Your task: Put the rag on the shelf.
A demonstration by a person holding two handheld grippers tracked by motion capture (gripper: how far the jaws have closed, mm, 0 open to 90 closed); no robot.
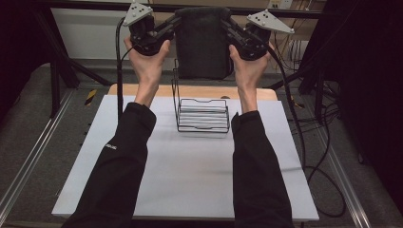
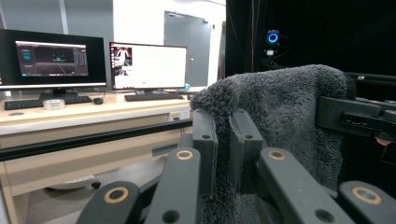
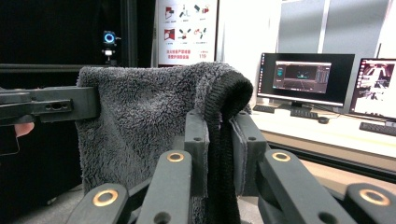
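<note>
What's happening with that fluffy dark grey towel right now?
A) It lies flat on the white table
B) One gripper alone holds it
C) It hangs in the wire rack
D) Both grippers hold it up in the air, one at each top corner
D: the fluffy dark grey towel hangs above the black wire rack, with the left gripper and right gripper each shut on a top corner.

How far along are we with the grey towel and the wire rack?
Done, apparently: the fleecy grey towel is lifted off the table, with the left gripper pinching one top corner and the right gripper the other. In hand: it hangs spread between them, raised above and behind the black wire rack. Left, probably: bringing it down to the rack, which holds no towel yet.
</note>
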